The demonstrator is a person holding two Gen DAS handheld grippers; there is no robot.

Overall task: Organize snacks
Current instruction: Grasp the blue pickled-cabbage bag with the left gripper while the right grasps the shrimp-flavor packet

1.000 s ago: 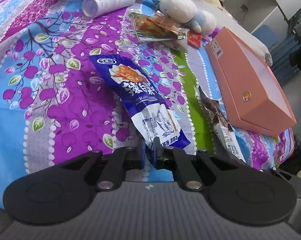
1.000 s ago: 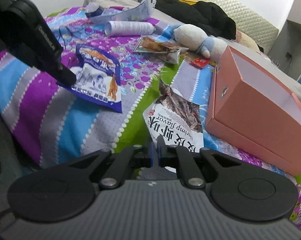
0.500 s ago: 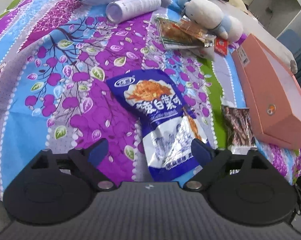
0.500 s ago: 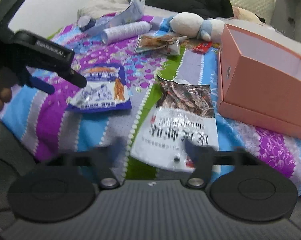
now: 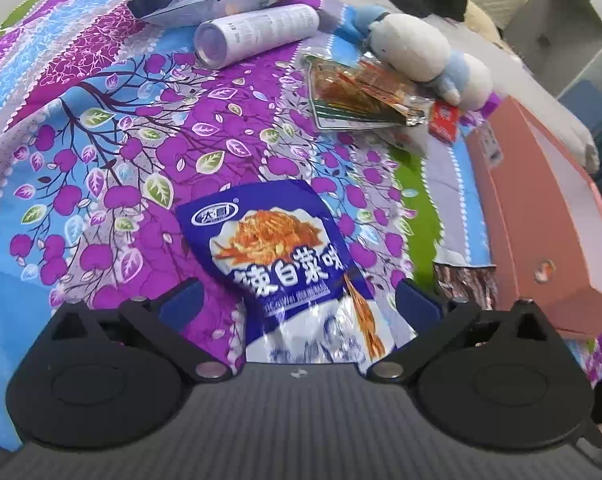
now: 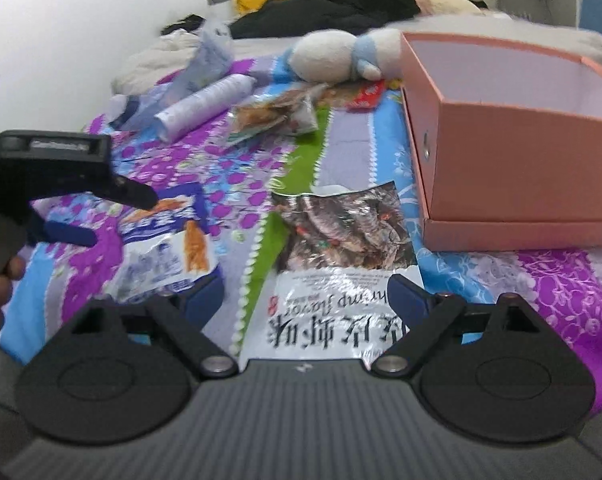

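Left wrist view: the left tongs (image 5: 299, 300) are spread wide, with the blue snack packet (image 5: 297, 272) lying flat on the bed cover (image 5: 101, 152) between the two pads, unpinched. A clear snack packet (image 5: 357, 96) lies further off beside a plush toy (image 5: 417, 56). The pink box (image 5: 549, 232) is seen at the right.

Right wrist view: the right tongs (image 6: 307, 294) are spread, with the silver shrimp packet (image 6: 341, 264) lying between the pads, ungripped. The open pink box (image 6: 513, 152) stands just beside it.
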